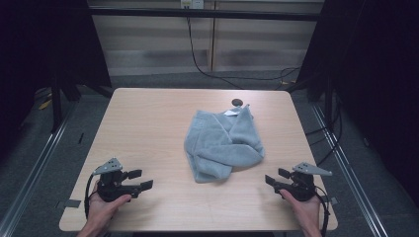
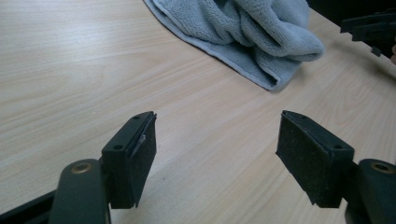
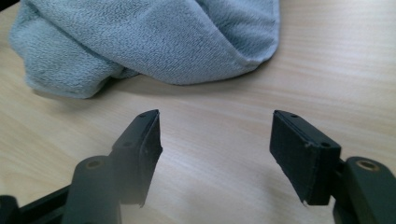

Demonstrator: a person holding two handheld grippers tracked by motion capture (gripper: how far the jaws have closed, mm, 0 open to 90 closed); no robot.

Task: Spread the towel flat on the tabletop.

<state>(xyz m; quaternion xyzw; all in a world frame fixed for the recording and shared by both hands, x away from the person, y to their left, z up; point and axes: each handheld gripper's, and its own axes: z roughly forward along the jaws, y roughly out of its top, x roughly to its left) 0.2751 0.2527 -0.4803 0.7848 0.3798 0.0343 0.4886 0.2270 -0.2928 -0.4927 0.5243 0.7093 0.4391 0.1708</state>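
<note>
The table [image 1: 148,128], a pale wood-grain top, carries a single thing: a grey-blue terry towel [image 1: 222,145] lying crumpled in a loose heap, with a small white tag showing at its far edge. It sits ahead of both pairs of fingers and between them, apart from each, somewhat nearer the right pair than the left.

The left gripper [image 1: 141,180] rests low at the near left of the table in the person's left hand [image 1: 106,205], its fingers [image 2: 133,156] spread wide with nothing but bare wood between them; in the left gripper view the towel's nearest folded corner lies beyond and to the right of their tips. The right gripper [image 1: 273,178] sits at the near right in the right hand [image 1: 306,207], its fingers [image 3: 301,156] likewise spread and empty, and in the right gripper view the towel's rounded fold lies just beyond them, slightly to the left.

As I judge it, the work is at its opening step: both grippers are poised for a reach and the towel is untouched. The next move calls for each gripper to travel forward and inward to the heap, find a free edge or corner instead of the bulky roll, come down low enough to get one finger under a single layer, and only then close.
</note>
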